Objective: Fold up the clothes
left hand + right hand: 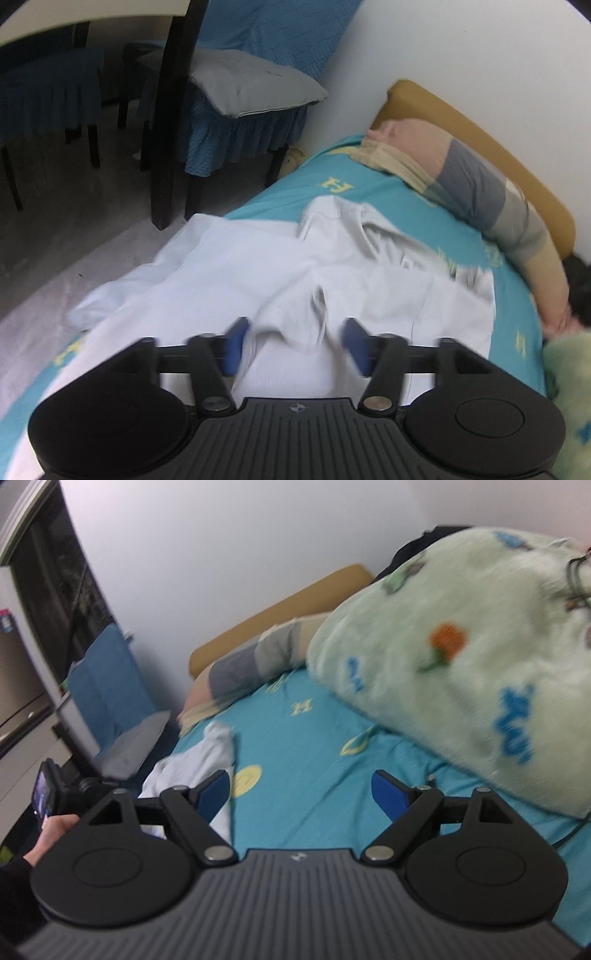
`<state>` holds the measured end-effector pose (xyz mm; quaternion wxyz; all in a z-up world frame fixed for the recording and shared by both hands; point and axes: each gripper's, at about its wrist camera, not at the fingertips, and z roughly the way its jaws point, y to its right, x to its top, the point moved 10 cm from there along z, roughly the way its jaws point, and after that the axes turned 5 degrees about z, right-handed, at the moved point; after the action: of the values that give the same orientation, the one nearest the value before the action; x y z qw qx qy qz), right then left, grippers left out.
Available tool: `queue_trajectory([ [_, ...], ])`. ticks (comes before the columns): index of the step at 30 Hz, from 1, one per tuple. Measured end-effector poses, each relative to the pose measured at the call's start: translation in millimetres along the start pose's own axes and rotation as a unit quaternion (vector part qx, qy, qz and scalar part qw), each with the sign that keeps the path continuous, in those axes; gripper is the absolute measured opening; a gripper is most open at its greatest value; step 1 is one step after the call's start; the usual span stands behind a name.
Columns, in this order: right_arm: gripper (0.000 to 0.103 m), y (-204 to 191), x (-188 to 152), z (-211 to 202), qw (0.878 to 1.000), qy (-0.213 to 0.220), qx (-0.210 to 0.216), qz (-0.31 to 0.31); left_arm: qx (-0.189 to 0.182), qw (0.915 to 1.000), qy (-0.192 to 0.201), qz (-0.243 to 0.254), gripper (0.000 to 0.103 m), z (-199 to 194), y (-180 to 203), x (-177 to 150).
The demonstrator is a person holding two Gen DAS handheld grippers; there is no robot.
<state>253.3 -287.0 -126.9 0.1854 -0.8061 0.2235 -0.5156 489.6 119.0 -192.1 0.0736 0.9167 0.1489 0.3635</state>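
Note:
A white shirt lies crumpled on the turquoise bed sheet, one sleeve trailing over the bed's left edge. My left gripper is open, its blue pads on either side of a raised fold of the shirt without pinching it. In the right wrist view the shirt lies at the left of the sheet. My right gripper is open and empty above bare sheet, to the right of the shirt.
A long striped bolster lies along the tan headboard. A pale green fleece blanket is piled at the right. A chair with a blue cover and grey cushion stands beside the bed. The left hand and gripper show at far left.

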Motion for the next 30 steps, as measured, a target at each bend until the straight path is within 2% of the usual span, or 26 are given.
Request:
queue_trajectory([
  [3, 0.086, -5.0, -8.8, 9.5, 1.0, -0.024, 0.013, -0.006, -0.013, 0.9988, -0.006, 0.046, 0.08, -44.7, 11.5, -19.8],
  [8, 0.085, -1.4, -24.1, 11.4, 0.997, -0.075, 0.03, 0.011, -0.032, 0.9907, 0.004, 0.132, 0.086, -164.2, 42.3, -85.9],
  [11, 0.085, 4.2, -27.2, -1.2, 0.994, -0.102, 0.033, 0.017, -0.058, 0.9893, 0.002, 0.134, 0.091, -221.7, 46.5, -126.4],
  [14, 0.084, 13.7, -26.2, -27.4, 0.994, -0.11, 0.015, 0.006, -0.099, 0.9878, -0.013, 0.119, 0.091, -257.4, 40.6, -163.6],
  [16, 0.084, 31.9, -28.9, -47.8, 0.993, -0.112, -0.01, 0.038, -0.114, 0.9871, -0.012, 0.112, 0.091, -269.1, 31.9, -180.2],
  [18, 0.085, 58.2, -38.2, -65.1, 0.986, -0.122, -0.033, 0.108, -0.121, 0.9874, -0.015, 0.101, 0.091, -274.3, 19.1, -194.2],
  [20, 0.085, 85.0, -56.3, -77.7, 0.971, -0.149, -0.066, 0.173, -0.132, 0.9875, -0.029, 0.08, 0.091, -275.6, 7.5, -203.7],
  [22, 0.081, 102.2, -73.3, -83.1, 0.957, -0.173, -0.1, 0.21, -0.145, 0.9864, -0.04, 0.067, 0.091, -276.1, -0.4, -208.4],
  [24, 0.081, 105.7, -84.0, -81.8, 0.951, -0.188, -0.113, 0.217, -0.147, 0.9864, -0.038, 0.062, 0.091, -278.8, -4.1, -206.7],
  [28, 0.081, 99.3, -102.4, -71.1, 0.951, -0.214, -0.131, 0.18, -0.155, 0.9862, -0.031, 0.052, 0.091, -281.5, -8.2, -201.8],
  [30, 0.075, 98.0, -117.5, -64.9, 0.945, -0.241, -0.128, 0.178, -0.157, 0.9861, -0.03, 0.045, 0.091, -280.7, -9.9, -200.0],
])
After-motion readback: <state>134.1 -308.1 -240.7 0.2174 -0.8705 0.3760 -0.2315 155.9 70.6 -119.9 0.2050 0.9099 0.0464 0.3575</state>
